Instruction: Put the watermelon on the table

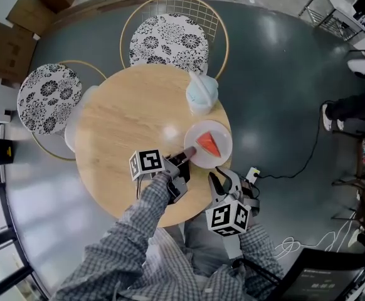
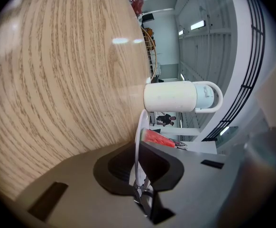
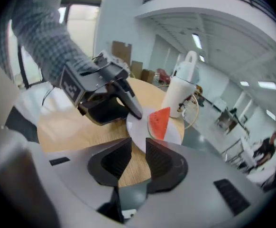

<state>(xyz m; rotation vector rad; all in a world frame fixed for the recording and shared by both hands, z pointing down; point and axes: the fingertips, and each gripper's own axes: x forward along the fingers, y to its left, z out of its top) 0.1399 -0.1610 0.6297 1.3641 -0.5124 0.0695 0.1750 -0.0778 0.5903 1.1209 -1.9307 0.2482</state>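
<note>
A red watermelon slice [image 1: 209,144] lies on a white plate [image 1: 201,130] at the near right edge of the round wooden table [image 1: 132,118]. My left gripper [image 1: 187,155] is shut on the plate's near rim; in the left gripper view the rim [image 2: 138,137] runs edge-on between its jaws, with the watermelon slice [image 2: 159,139] just beyond. My right gripper [image 1: 223,177] hangs off the table's edge, just short of the plate, open with nothing between its jaws. The right gripper view shows the plate [image 3: 140,127], the slice [image 3: 159,122] and the left gripper [image 3: 133,110] ahead of it.
A pale lidded jug [image 1: 201,93] stands on the table just beyond the plate. Two wire chairs with patterned cushions [image 1: 170,39] [image 1: 47,96] stand at the far side. A cable [image 1: 295,168] trails on the floor at right, and cardboard boxes [image 1: 7,42] sit far left.
</note>
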